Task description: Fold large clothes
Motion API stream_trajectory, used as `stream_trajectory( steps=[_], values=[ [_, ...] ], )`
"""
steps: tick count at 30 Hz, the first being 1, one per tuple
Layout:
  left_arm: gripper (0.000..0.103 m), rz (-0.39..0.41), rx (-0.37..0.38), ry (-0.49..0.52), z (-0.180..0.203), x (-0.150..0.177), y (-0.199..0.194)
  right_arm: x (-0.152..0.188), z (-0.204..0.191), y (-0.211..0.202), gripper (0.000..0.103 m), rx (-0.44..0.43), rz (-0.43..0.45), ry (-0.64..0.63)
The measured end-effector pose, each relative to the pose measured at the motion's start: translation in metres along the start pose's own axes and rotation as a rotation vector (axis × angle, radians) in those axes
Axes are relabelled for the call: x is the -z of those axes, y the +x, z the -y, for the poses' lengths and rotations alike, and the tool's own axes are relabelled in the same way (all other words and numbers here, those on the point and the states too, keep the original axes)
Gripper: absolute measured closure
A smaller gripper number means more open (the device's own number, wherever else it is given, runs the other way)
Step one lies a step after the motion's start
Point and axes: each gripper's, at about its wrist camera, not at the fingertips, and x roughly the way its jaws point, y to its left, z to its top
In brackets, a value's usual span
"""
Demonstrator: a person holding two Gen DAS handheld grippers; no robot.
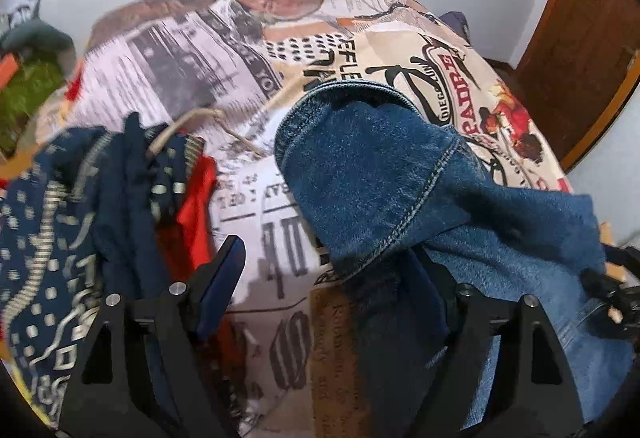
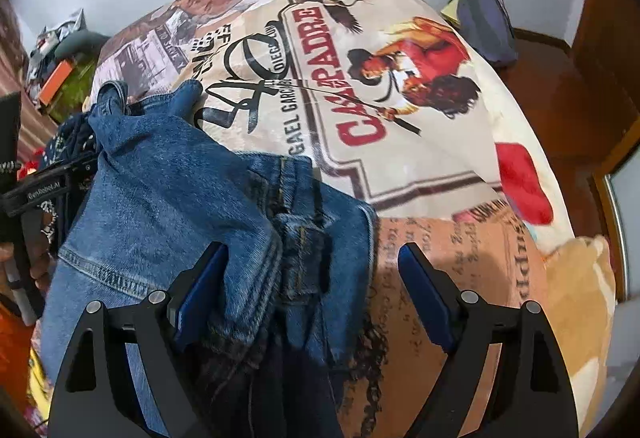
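Right now the blue denim garment (image 2: 168, 189) lies crumpled across the near left part of the printed bedspread (image 2: 400, 165), its stitched seams and a thick folded band running toward the near edge. From the left wrist view the same denim (image 1: 380, 173) sits on the right, one rounded end with a stitched hem lifted toward the far side and the rest spilling to the near right.

The right gripper (image 2: 316, 266) hangs over the denim with its jaws spread wide: the left blue pad rests against a fold of the fabric, while the right pad stands apart over the bare bedspread, so nothing is pinched. The left gripper (image 1: 332, 258) also has its jaws spread. Its left finger is over the bedspread's black lettering, and its right finger is partly buried under the denim; whether that pad presses the cloth I cannot tell.

To the left of the denim lies a heap of other clothing: a navy patterned cloth (image 1: 48, 238) with pale dots and stripes, and a red piece (image 1: 196, 205) just beside it. A beige cord (image 1: 208, 117) loops on the bedspread beyond them.

Farther out, a dark grey-blue pillow (image 2: 488, 21) sits at the far right edge of the bed, a tan soft object (image 2: 576, 286) lies at the near right, and a brown wooden door (image 1: 580, 37) stands against the pale wall
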Motion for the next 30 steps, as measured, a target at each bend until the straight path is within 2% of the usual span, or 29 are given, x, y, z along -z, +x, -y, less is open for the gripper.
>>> stream_trajectory(
  steps=[1, 3, 4, 6, 8, 12, 13, 16, 18, 20, 24, 28, 30],
  values=[
    [0.024, -0.004, -0.010, 0.015, 0.002, 0.003, -0.004, 0.002, 0.001, -0.002, 0.020, -0.004, -0.005, 0.004],
    [0.027, -0.036, 0.029, 0.053, 0.005, 0.011, -0.014, 0.008, 0.004, -0.007, 0.019, -0.014, -0.020, 0.018],
    [0.030, -0.038, 0.031, 0.071, 0.008, 0.017, -0.021, 0.012, 0.006, -0.010, 0.018, -0.020, -0.025, 0.033],
    [0.030, -0.022, 0.019, 0.109, 0.011, 0.028, -0.038, 0.019, 0.011, -0.013, 0.018, -0.043, -0.042, 0.073],
    [0.030, -0.052, 0.085, 0.124, 0.012, 0.040, -0.054, 0.025, 0.017, -0.018, 0.018, -0.055, -0.046, 0.113],
    [0.030, -0.086, 0.153, 0.135, 0.018, 0.068, -0.076, 0.038, 0.026, -0.033, 0.018, -0.083, -0.039, 0.168],
    [0.030, -0.103, 0.170, 0.134, 0.021, 0.077, -0.079, 0.040, 0.025, -0.037, 0.018, -0.080, -0.040, 0.168],
    [0.029, -0.121, 0.194, 0.130, 0.026, 0.093, -0.083, 0.047, 0.016, -0.054, 0.018, 0.025, -0.038, 0.100],
    [0.029, -0.133, 0.218, 0.098, 0.026, 0.103, -0.087, 0.051, 0.011, -0.064, 0.018, 0.028, -0.020, 0.064],
    [0.029, -0.142, 0.248, 0.074, 0.026, 0.111, -0.090, 0.054, 0.006, -0.078, 0.018, -0.001, 0.003, 0.056],
    [0.029, -0.126, 0.238, 0.067, 0.029, 0.117, -0.100, 0.055, -0.005, -0.095, 0.018, -0.104, 0.040, 0.070],
    [0.029, -0.113, 0.242, 0.033, 0.023, 0.111, -0.101, 0.053, -0.010, -0.078, 0.018, -0.188, 0.006, 0.093],
    [0.029, -0.123, 0.252, 0.007, 0.018, 0.104, -0.095, 0.052, -0.006, -0.061, 0.018, -0.192, -0.027, 0.126]
  ],
)
